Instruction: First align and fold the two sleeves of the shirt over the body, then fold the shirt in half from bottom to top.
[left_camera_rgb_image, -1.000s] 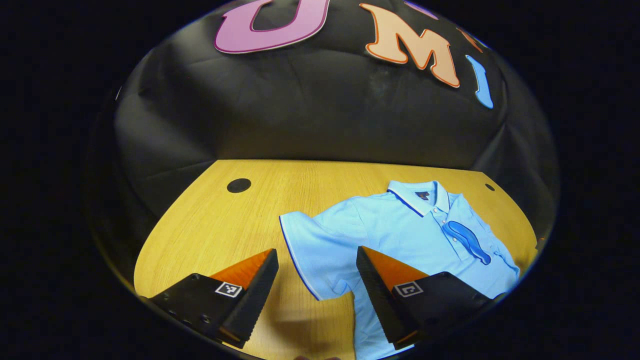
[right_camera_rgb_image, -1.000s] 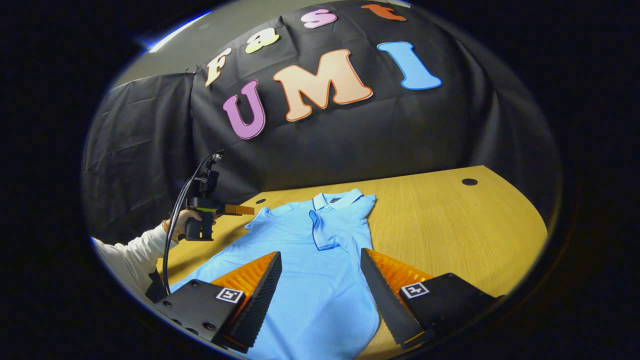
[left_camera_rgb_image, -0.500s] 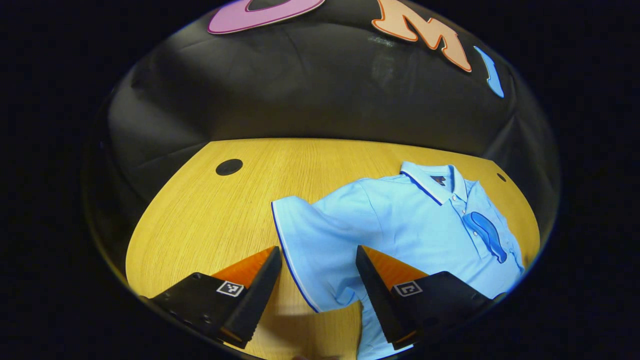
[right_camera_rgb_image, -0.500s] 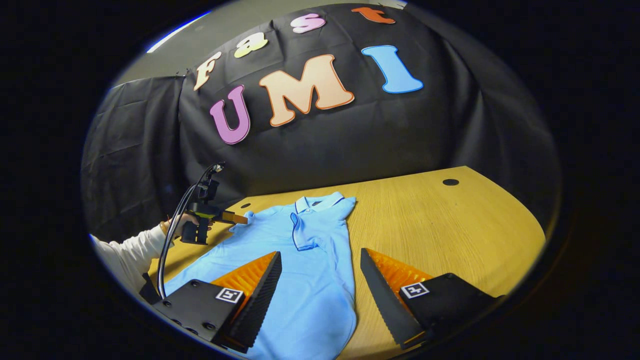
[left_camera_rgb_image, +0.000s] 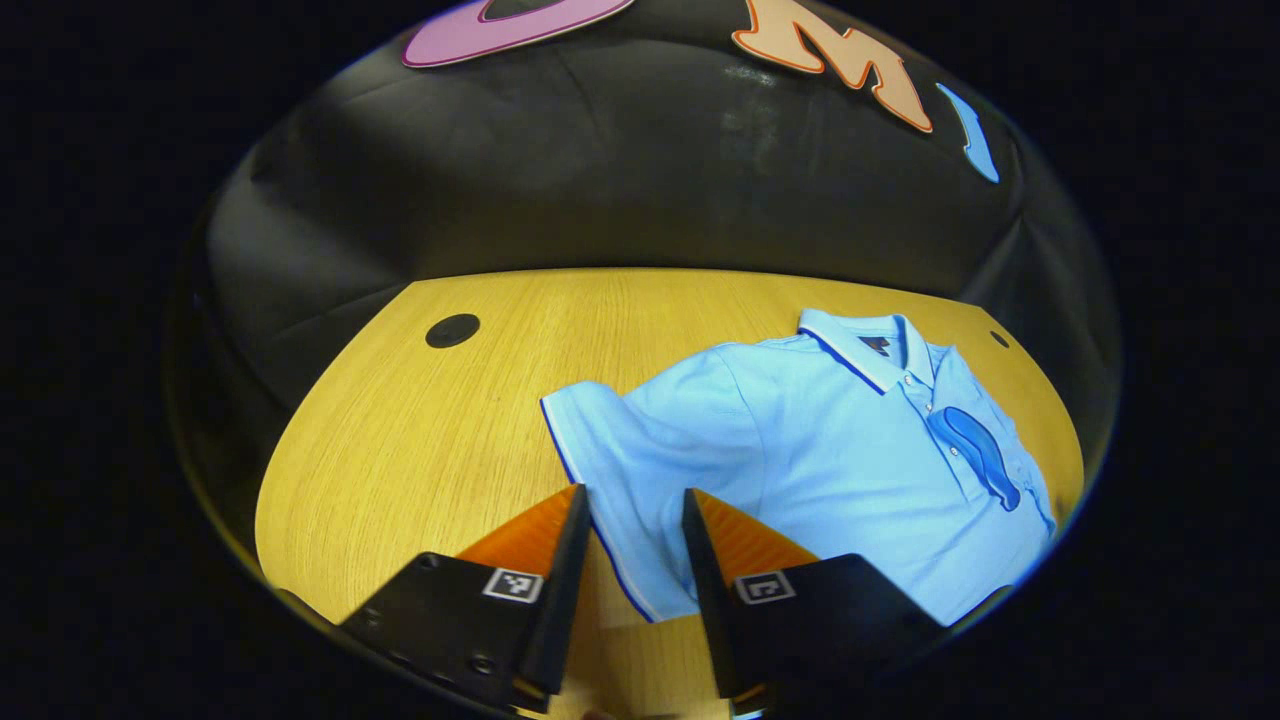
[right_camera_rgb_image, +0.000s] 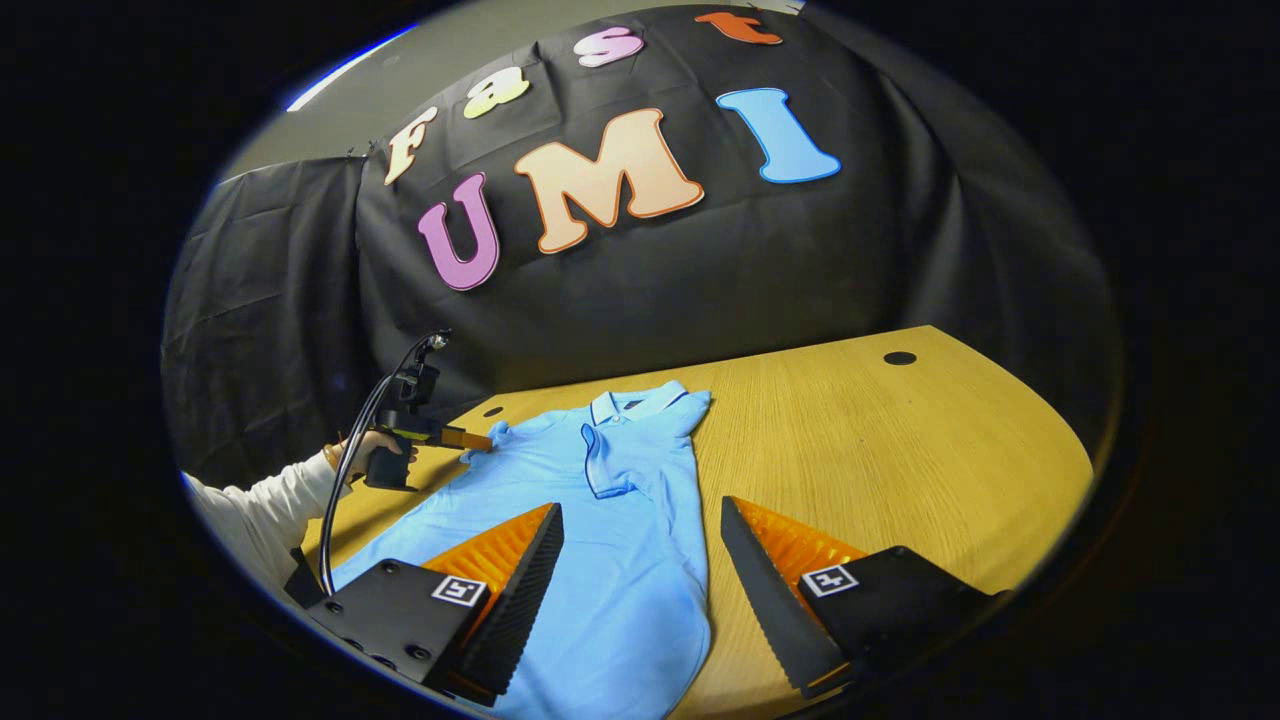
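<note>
Light-blue polo shirt (left_camera_rgb_image: 830, 450) lying flat on the wooden worktop (left_camera_rgb_image: 440, 440).
Left gripper (left_camera_rgb_image: 632, 520), jaws partly spread, straddles the outstretched sleeve's (left_camera_rgb_image: 640, 470) hem; right gripper (right_camera_rgb_image: 640, 550) hovers wide open above the shirt body.

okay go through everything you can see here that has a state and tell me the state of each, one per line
Shirt: flat on the table, face up, not folded in half.
Right sleeve: folded over the body.
Left sleeve: spread out on the table, unfolded.
Collar: turned down, placket buttoned.
Left gripper: jaws narrowed around the left sleeve's hem, not visibly pressing it.
Right gripper: open, holding nothing, above the shirt's lower body.
</note>
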